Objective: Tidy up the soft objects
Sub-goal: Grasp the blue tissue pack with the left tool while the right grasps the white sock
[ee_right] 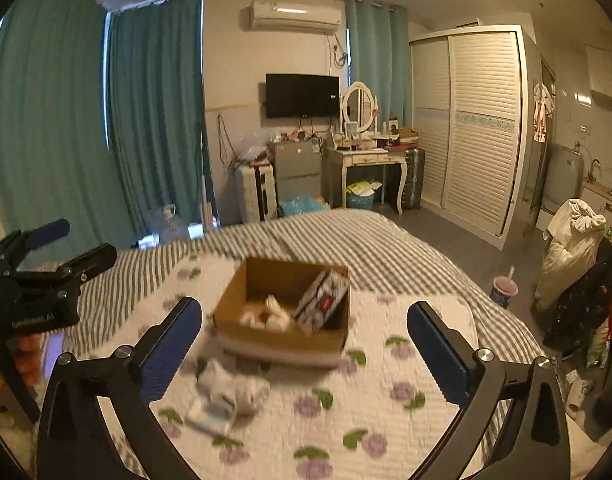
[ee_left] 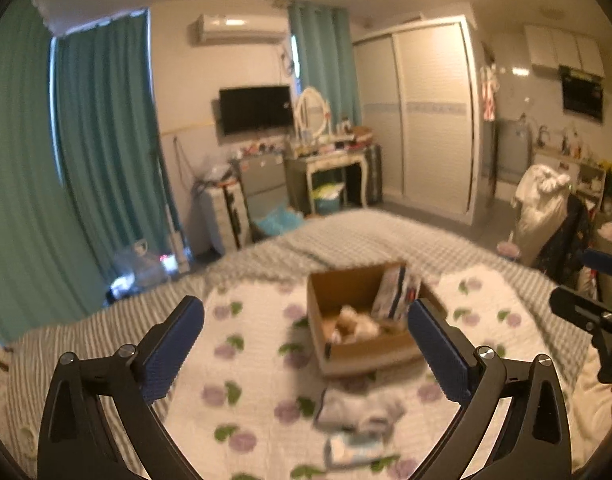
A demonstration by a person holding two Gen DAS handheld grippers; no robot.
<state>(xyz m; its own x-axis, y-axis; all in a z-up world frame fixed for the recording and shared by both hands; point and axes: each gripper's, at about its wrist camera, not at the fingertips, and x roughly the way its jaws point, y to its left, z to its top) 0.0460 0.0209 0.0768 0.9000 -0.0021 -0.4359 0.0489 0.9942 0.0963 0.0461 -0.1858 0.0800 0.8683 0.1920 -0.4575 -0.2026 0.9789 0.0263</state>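
Observation:
An open cardboard box (ee_left: 334,354) (ee_right: 281,344) sits on the flowered quilt (ee_left: 261,364) (ee_right: 386,408). It holds a white and tan soft toy (ee_left: 356,324) (ee_right: 271,314) and an upright patterned packet (ee_left: 396,292) (ee_right: 322,306). A pale grey-white soft bundle (ee_left: 356,408) (ee_right: 233,390) lies on the quilt in front of the box, with a flat light-blue packet (ee_left: 356,450) (ee_right: 207,420) beside it. My left gripper (ee_left: 306,340) is open and empty above the quilt, short of the box. My right gripper (ee_right: 304,342) is open and empty too. Each gripper shows at the edge of the other's view.
The quilt lies on a grey striped bed (ee_right: 346,236). Beyond it are teal curtains (ee_right: 153,120), a dressing table (ee_right: 366,158), a small fridge (ee_right: 297,170) and a white wardrobe (ee_right: 478,128). A chair piled with clothes (ee_right: 574,256) and a cup (ee_right: 504,290) stand at the right.

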